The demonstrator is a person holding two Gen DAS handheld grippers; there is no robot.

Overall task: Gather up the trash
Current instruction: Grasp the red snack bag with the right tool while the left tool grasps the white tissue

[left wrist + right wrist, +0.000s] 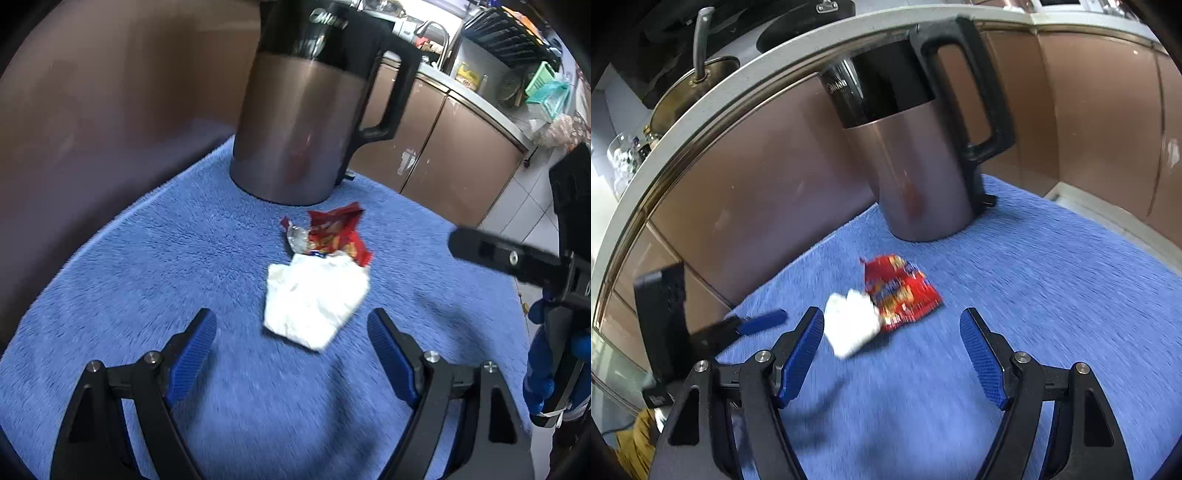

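Because both pieces of trash lie together on the blue towel that covers the worktop, each hand-held gripper is aimed down at the same small heap, one from either side. The left hand-held gripper stands wide with nothing between its pads; the tissue lies just ahead of its tips, a little toward the right finger. The right hand-held gripper is also apart and empty, with tissue and wrapper just ahead of its tips, so neither item is gripped yet. Probably the open stance is there to straddle the heap before closing.

The tissue is white, crumpled and soft-looking, touching the wrapper's near edge. The wrapper is red with yellow print, torn open and creased, and shows a silver lining at one end. A kettle stands upright close behind them, a likely obstacle for a long reach.
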